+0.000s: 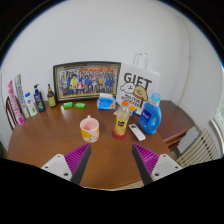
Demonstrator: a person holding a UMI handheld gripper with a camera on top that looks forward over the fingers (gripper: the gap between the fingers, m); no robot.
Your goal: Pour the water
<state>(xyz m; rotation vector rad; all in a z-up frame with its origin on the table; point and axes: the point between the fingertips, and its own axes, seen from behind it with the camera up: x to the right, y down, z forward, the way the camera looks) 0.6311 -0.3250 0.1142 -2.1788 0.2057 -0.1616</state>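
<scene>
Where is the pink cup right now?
In the gripper view, the pink cup stands on the wooden table, beyond the open gripper, just left of the orange bottle and in front of the framed photo.

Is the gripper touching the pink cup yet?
Apart. The gripper view shows the open gripper short of the pink cup, bare table between its fingertips and the cup.

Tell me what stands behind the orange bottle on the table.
Behind the orange bottle stands a white GIFT bag, its lower front partly hidden by the bottle and the blue bottle. The hand-held gripper is open, well short of them.
</scene>
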